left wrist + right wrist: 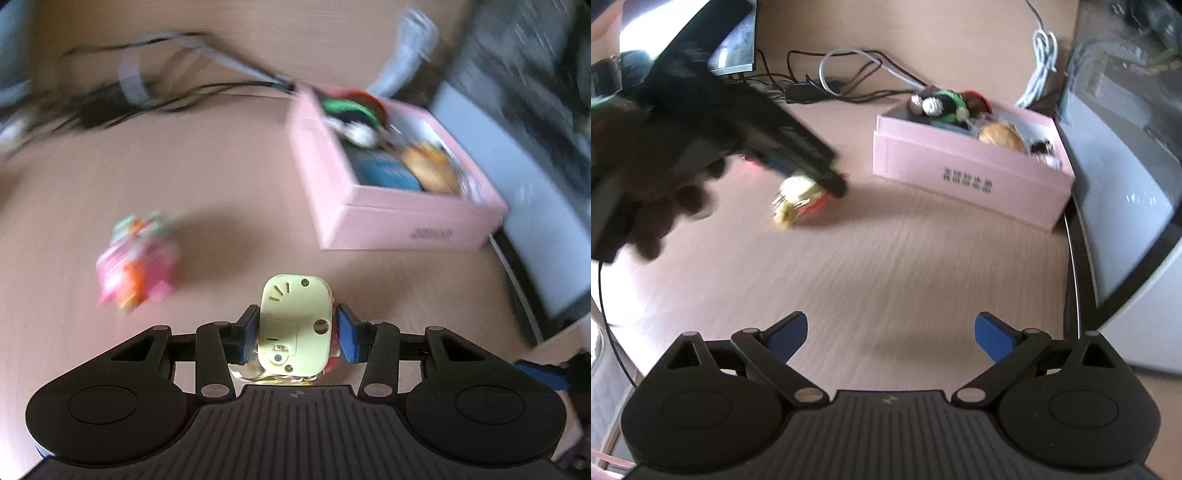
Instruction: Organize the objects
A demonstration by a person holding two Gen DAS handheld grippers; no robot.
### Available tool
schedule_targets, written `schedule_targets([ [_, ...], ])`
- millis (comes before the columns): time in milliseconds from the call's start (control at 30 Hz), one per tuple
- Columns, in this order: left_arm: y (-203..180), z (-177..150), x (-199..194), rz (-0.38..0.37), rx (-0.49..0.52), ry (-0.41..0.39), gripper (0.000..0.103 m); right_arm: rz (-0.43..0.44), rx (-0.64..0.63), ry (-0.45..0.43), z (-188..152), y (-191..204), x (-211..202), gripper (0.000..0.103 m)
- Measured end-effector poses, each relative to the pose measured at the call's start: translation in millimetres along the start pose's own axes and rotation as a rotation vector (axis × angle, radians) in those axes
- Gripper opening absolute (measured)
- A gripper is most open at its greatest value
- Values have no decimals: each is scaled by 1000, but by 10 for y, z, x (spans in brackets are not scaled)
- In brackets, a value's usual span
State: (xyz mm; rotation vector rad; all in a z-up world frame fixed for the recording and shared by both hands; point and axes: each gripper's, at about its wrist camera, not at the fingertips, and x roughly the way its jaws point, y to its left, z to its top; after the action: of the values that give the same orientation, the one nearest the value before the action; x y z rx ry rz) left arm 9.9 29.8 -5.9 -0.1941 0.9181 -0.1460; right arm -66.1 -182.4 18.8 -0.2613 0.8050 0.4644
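- Our left gripper (295, 328) is clamped on the yellow toy (295, 325), near the pink box's (388, 218) front wall; the box lies ahead, rightward.
- Our right gripper (890, 336) gapes empty, farther from the box.

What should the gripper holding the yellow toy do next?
Probably lift it and carry it over to the pink box. The left gripper is already closed around the pale yellow toy, the box stands open close by with other toys inside, and there looks to be some room left. The right gripper is open and empty.
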Motion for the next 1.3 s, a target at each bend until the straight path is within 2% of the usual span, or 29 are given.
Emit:
schedule_targets([
  [167,494,-328,-604,111,-243,-99,48,43,-53,-24,307,69,122,97],
  [267,696,-479,-963,224,-274,-136,48,85,-85,-45,573,214,238,96],
  [400,898,-622,-1271,325,-298,-150,48,172,-104,-64,1032,507,487,84],
  [500,1036,-706,-1434,382,-329,-148,48,223,-77,-42,1297,711,723,77],
  [633,1130,-776,-1577,400,-350,-149,48,217,-57,4,1563,942,1099,67],
  [733,1111,-823,-1643,392,-357,-160,48,197,-72,60,1663,1080,1316,48],
  [767,1109,-832,-1660,389,-358,-163,48,192,-75,78,1666,1109,1358,41],
  [800,1105,-839,-1672,385,-357,-165,48,190,-73,88,1654,1149,1362,39],
  [900,1114,-832,-1672,373,-346,-164,48,219,-85,99,1563,1165,1288,39],
  [1067,1089,-779,-1603,320,-310,-168,48,243,-183,117,1157,1104,919,38],
  [1167,1023,-743,-1519,290,-264,-171,48,221,-254,95,880,1009,660,38],
  [1233,1000,-735,-1469,276,-261,-161,48,152,-300,72,715,964,511,43],
  [1300,967,-750,-1435,281,-254,-158,48,117,-352,49,589,938,390,53],
])
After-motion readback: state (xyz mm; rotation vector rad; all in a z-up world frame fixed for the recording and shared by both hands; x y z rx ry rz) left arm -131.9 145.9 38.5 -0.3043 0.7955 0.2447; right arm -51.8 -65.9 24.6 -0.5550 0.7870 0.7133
